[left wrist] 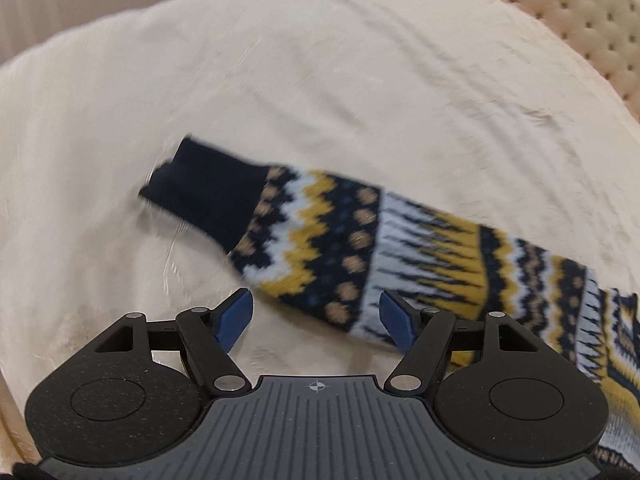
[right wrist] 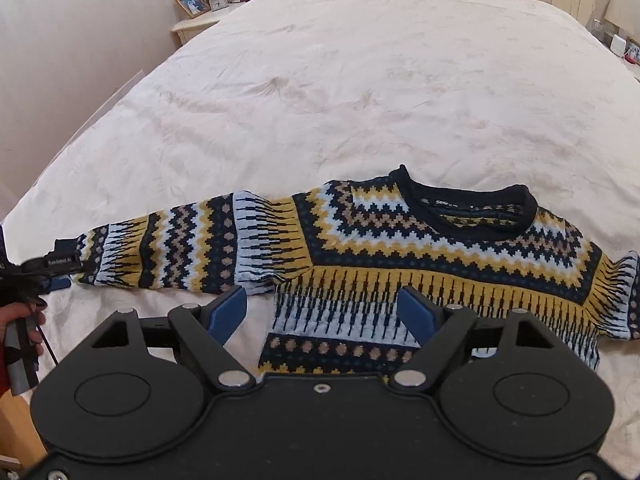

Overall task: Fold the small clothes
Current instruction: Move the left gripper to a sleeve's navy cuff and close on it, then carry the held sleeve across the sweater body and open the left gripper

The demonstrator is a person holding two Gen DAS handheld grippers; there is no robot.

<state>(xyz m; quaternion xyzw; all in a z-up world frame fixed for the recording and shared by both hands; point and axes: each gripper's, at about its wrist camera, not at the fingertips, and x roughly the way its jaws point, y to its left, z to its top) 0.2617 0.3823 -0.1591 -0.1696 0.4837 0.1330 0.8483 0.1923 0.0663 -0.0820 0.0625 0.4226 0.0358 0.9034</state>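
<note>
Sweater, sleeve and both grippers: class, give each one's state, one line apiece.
Sweater: spread flat on the bed, unfolded, neck away from the cameras.
Sleeve: stretched out sideways, not folded in.
Left gripper: open, over the sleeve.
Right gripper: open, over the body.

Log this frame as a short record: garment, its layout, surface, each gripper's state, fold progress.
garment: patterned knit sweater, navy, yellow, pale blue
layout: lies front up and spread on the bed, collar away from the camera; one sleeve stretched out sideways, navy cuff at its end
surface: cream bedspread
left gripper: open, over the sleeve near the cuff, holding nothing
right gripper: open, over the sweater's lower body, holding nothing
fold progress: no fold visible yet
background: nightstand with a framed photo
</note>
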